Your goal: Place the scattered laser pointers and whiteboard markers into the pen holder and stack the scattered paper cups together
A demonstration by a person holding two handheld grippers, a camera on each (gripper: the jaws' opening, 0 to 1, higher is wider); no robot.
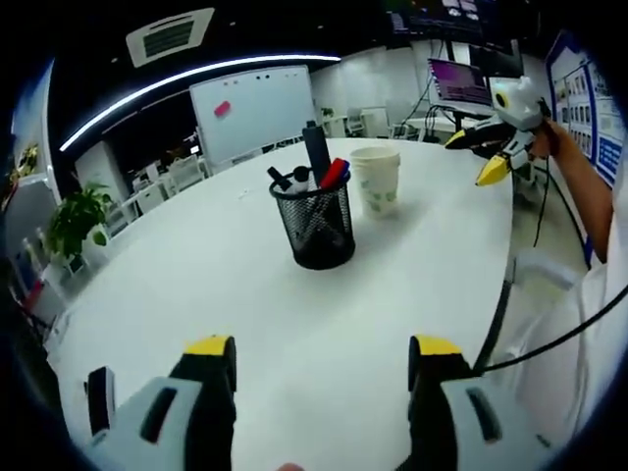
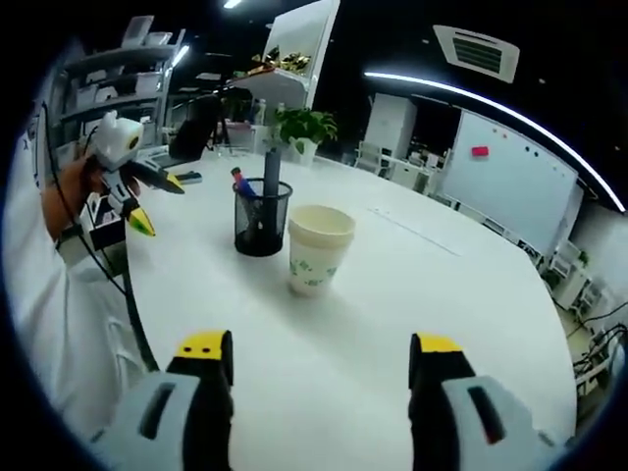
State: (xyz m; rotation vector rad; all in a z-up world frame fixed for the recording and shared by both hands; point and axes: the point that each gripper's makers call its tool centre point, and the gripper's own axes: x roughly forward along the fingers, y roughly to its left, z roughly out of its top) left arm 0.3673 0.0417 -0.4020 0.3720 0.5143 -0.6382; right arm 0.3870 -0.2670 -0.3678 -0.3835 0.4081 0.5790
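The pen holder (image 1: 317,228), a black mesh cup, stands upright near the middle of the white table (image 1: 196,285). Inside it stand several markers and pointers: a tall dark one (image 1: 316,149), a red one (image 1: 334,173) leaning beside it, and a black-capped one (image 1: 281,180) toward the other side. In the right gripper view the same pen holder (image 2: 261,222) shows a tall dark marker (image 2: 270,169) rising above its rim.

Just beside the holder, apart from it, stands the stack of paper cups (image 1: 376,179), white with a faint green print, upright with its mouth up. In the right gripper view the paper cups (image 2: 317,249) sit nearer the camera than the holder.

The left gripper (image 1: 321,368) hovers over bare table, its yellow-tipped jaws spread wide with nothing between them. The right gripper (image 2: 321,368) is likewise released, jaws apart and empty, over the table (image 2: 461,294).

In the left gripper view the right gripper (image 1: 500,147) appears off the table's far edge, held in a person's hand (image 1: 551,137). In the right gripper view the left gripper (image 2: 132,186) is held in a hand (image 2: 69,186) beside a white sleeve (image 2: 49,294).

Beyond the table stand a whiteboard (image 1: 253,113), a potted plant (image 1: 74,221) and a lit monitor (image 1: 459,80).
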